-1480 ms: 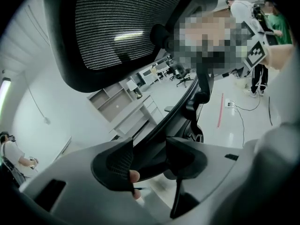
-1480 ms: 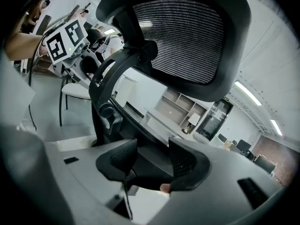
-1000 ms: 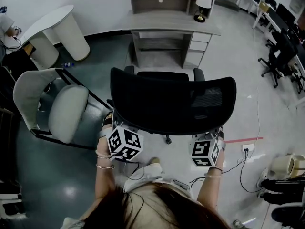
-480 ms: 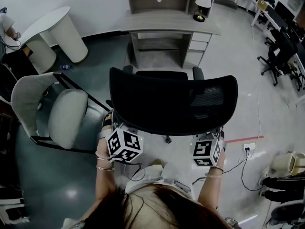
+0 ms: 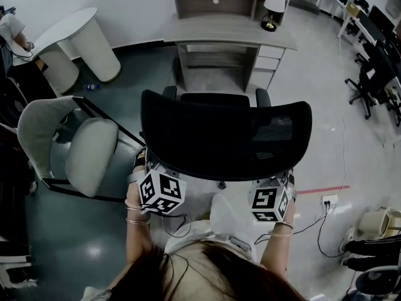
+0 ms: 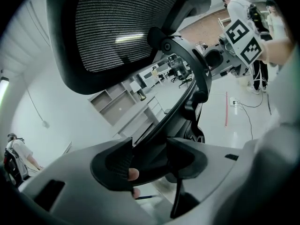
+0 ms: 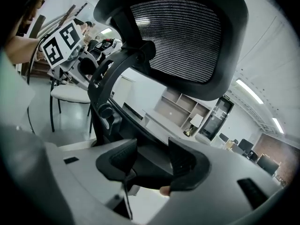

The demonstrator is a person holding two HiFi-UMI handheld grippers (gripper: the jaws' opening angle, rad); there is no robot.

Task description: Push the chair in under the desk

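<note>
Gripping chair [image 5: 225, 130] by its backrest rim | left hand-held gripper [image 6: 150, 159] and right hand-held gripper [image 7: 152, 162] are both clamping it | chair is standing just ahead, bench [image 5: 229, 31] well beyond | risk: uneven pushing may be swivelling it into the drawers [image 5: 268, 58]

Bright ceiling light, floor glare, strong fisheye distortion, sharp.

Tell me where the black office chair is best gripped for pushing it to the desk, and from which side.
Grip the lower rim of the backrest from behind, one gripper near each corner. The chair faces the desk, so its wide back is toward the person, and a two-point hold should steer it straight. The left gripper and right gripper clamp there.
</note>
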